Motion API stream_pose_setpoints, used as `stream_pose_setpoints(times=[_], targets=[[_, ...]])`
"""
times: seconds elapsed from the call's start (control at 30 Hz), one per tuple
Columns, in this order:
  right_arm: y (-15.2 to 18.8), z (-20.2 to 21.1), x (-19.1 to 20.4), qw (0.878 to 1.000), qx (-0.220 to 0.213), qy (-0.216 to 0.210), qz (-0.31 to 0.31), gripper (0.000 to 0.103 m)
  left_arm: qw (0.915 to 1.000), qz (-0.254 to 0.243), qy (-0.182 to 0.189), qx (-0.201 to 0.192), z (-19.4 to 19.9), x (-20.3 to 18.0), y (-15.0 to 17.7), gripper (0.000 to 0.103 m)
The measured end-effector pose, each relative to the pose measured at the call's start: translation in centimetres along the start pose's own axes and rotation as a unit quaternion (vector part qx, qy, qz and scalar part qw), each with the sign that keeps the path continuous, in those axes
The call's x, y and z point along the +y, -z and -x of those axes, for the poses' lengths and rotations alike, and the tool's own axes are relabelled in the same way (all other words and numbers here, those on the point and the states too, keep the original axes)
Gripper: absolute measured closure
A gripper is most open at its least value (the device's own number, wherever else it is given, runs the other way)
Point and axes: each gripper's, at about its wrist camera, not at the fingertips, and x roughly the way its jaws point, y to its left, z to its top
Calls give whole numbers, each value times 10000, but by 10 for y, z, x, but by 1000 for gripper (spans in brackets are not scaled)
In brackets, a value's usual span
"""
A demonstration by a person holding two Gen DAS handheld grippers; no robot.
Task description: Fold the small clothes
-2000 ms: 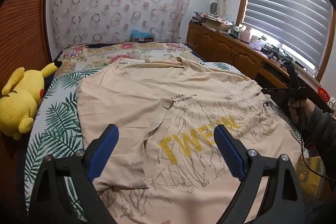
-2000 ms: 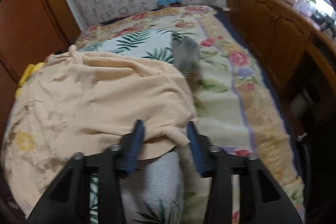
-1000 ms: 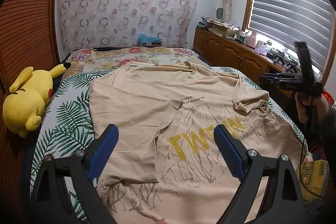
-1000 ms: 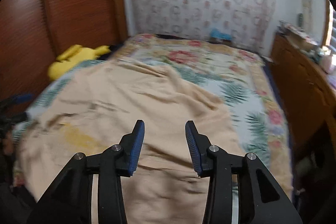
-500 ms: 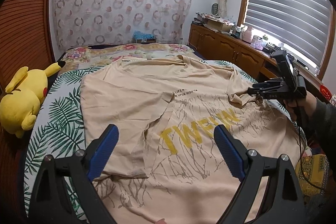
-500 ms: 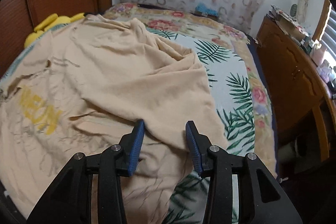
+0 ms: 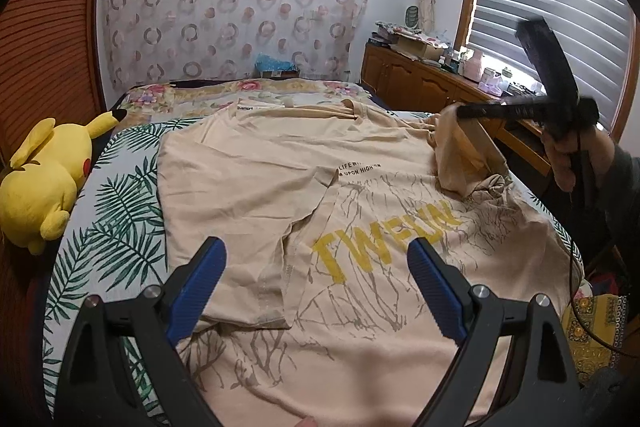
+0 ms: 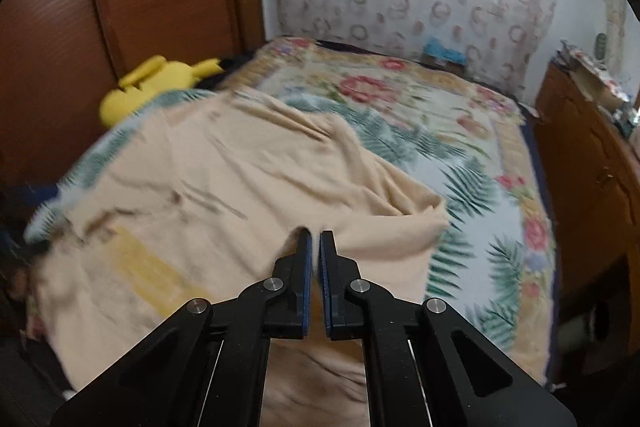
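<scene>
1 right gripper [image 8: 315,239] pinches the beige T-shirt's [image 7: 260,163] raised sleeve.

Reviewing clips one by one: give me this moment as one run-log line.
step: fold right sleeve | right gripper: shut on T-shirt sleeve, lifted | left gripper: open, above shirt | bed

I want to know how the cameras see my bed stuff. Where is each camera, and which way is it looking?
Left wrist: sits on the left gripper, open above the near hem of the shirt, facing up the bed to the curtain; the right hand shows too.
Right wrist: sits on the right gripper, shut on the shirt's sleeve, looking across the bed at the curtain.
Both share: the shirt, the bed, the yellow plush, the curtain.
</scene>
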Motion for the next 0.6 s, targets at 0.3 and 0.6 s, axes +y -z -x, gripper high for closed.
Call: stream_pose_setpoints(times=[0.3,0.6], targets=[[-5,2,23,9994,-262,134,-190,62,10000,9,-4,15,1,2,2,11],[74,12,-6,9982,314,394,-327,68,9999,-68,90,21,-1,-7,3,11]])
